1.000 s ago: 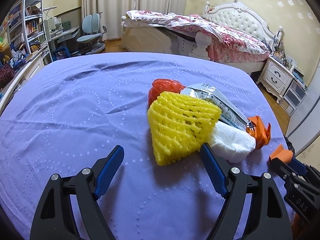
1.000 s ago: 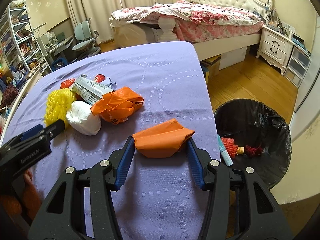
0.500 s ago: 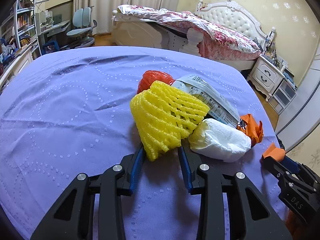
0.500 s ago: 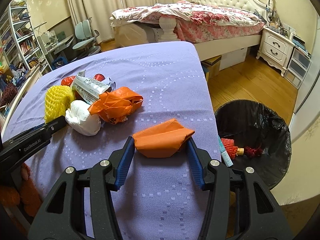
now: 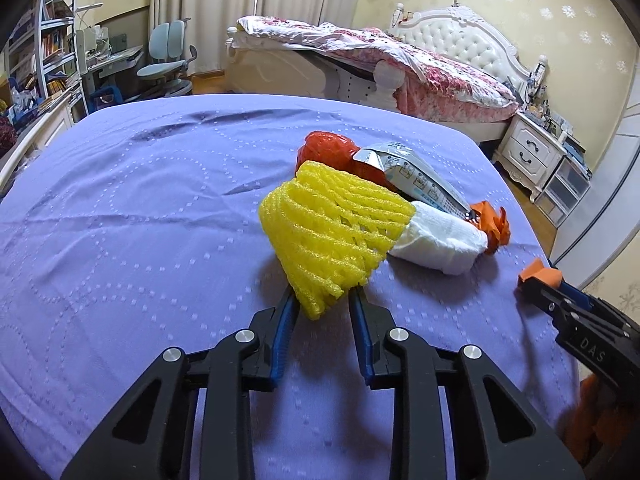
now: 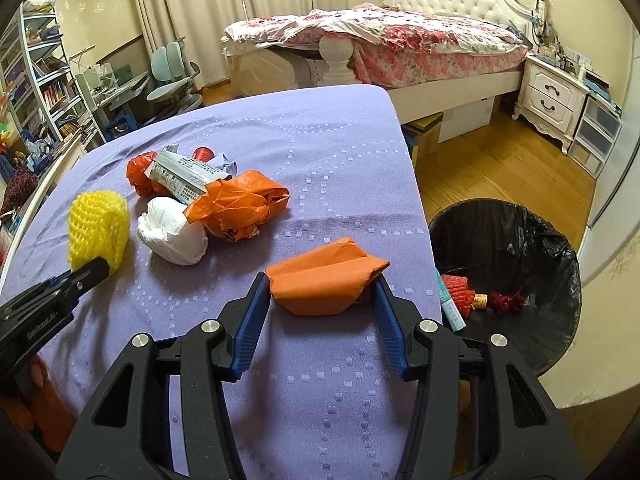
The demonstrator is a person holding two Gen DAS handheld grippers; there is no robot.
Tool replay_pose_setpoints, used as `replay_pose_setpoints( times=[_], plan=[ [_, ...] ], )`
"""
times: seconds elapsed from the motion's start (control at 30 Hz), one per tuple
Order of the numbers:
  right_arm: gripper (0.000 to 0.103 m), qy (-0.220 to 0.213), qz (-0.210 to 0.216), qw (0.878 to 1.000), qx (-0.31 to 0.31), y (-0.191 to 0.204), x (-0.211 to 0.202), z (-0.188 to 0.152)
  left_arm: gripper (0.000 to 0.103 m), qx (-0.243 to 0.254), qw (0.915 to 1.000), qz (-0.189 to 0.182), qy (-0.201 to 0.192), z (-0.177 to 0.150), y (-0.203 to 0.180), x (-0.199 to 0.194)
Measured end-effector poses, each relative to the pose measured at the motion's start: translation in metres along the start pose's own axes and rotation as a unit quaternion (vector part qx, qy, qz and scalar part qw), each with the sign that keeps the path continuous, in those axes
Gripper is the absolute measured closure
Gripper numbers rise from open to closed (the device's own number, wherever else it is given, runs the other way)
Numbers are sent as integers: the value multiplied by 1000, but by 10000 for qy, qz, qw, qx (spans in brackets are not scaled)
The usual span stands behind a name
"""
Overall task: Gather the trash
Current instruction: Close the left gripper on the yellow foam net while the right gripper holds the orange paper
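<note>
My left gripper is shut on the narrow end of a yellow foam net, lifted a little off the purple tablecloth. The net also shows in the right wrist view. My right gripper is shut on a folded orange paper near the table's right edge. Left on the cloth are a white wad, a crumpled orange bag, a silver wrapper and a red net.
A bin with a black liner stands on the wooden floor right of the table, with some trash inside. A bed, a nightstand and a desk chair stand further back.
My left gripper went from wide open to shut on the yellow foam net, then raised it slightly. My right gripper has stayed shut on the orange paper, hardly moving.
</note>
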State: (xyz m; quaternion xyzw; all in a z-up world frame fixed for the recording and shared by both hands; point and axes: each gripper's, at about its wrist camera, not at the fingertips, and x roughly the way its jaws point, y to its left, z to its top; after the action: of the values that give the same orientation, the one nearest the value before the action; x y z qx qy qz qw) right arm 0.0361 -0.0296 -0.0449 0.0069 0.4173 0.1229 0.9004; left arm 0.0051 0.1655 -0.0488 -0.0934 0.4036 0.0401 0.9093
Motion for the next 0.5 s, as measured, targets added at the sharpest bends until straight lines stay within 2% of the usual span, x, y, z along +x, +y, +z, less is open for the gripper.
replay_pose_setpoints(
  times=[0.2, 0.23, 0.5],
  plan=[
    [53, -85, 15, 10000, 22, -1, -10, -7, 82, 65, 9999, -63, -101, -7, -4, -13],
    [53, -95, 15, 9999, 30, -1, -12, -7, 82, 59, 9998, -144, -132, -8, -4, -15],
    [53, -71, 2, 10000, 4, 0, -15, -15, 82, -56, 9999, -100, 11, -14, 1, -7]
  ],
)
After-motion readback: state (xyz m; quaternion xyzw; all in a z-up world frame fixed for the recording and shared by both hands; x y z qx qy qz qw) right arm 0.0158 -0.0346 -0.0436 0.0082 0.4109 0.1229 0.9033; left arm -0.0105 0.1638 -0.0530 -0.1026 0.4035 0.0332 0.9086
